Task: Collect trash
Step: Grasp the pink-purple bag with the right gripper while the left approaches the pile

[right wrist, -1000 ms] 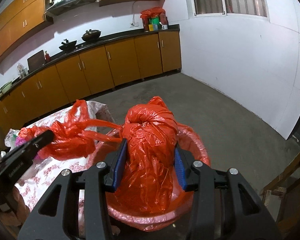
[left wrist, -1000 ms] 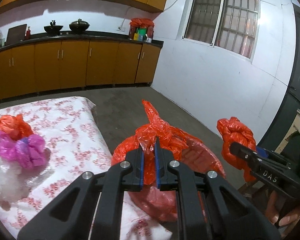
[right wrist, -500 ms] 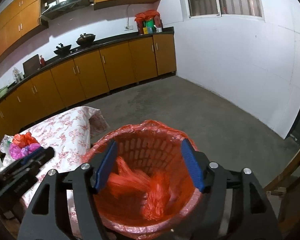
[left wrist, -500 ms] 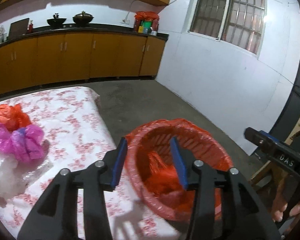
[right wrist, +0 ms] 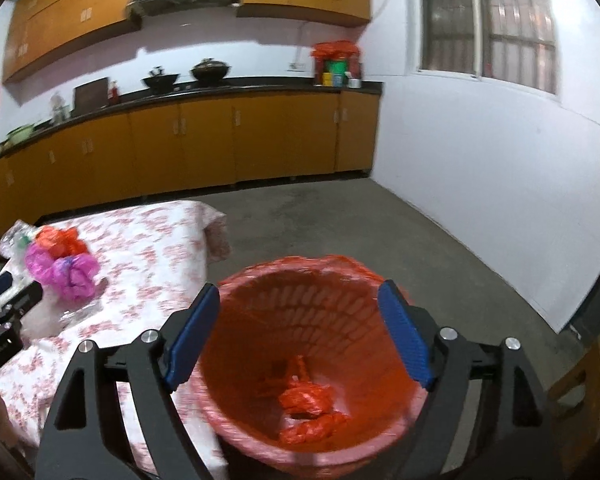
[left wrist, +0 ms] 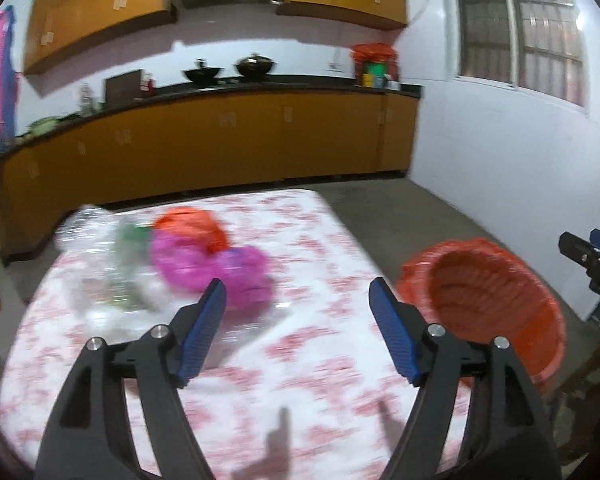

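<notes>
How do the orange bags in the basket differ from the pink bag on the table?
The orange bags lie at the bottom of the basket; the pink bag sits on the table, uncollected. Orange bags look flattened; pink looks puffier. Both are crumpled plastic.

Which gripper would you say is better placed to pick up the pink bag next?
Left. The left gripper, jaws opening and empty, points at the pink bag just ahead; the right gripper is over the bin.
</notes>
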A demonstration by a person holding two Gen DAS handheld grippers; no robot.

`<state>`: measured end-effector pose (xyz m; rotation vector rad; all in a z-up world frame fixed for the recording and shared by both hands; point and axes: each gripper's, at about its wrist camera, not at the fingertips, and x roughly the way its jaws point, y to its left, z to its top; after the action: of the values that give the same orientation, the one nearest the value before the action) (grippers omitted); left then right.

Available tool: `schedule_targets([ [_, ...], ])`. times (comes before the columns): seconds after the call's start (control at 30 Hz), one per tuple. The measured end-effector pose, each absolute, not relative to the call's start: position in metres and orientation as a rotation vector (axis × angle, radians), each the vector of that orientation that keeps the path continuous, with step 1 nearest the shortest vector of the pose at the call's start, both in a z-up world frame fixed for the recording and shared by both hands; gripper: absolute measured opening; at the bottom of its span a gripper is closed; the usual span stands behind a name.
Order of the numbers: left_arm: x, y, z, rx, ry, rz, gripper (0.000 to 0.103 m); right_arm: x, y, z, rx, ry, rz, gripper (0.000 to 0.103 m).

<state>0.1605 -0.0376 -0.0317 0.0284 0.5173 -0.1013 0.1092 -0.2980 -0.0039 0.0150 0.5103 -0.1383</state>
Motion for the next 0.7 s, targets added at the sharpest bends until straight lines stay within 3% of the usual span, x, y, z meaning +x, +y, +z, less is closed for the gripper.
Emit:
schedule_targets([
  [0.23, 0.138, 0.043, -0.026, -0.011, 0.487, 0.085, 0.078, 0.126, -0.228, -0.007, -0.029, 0.521, 0.039, 0.08],
  [0.43, 0.126, 0.097, -0.029, -0.055, 0.49, 0.202, 0.08, 0.154, -0.163, -0.013, -0.031, 0.553, 0.193, 0.073],
  [0.7, 0.118, 0.149, -0.037, -0.14, 0.508, 0.28, 0.082, 0.201, -0.092, -0.028, -0.003, 0.611, 0.286, 0.073],
])
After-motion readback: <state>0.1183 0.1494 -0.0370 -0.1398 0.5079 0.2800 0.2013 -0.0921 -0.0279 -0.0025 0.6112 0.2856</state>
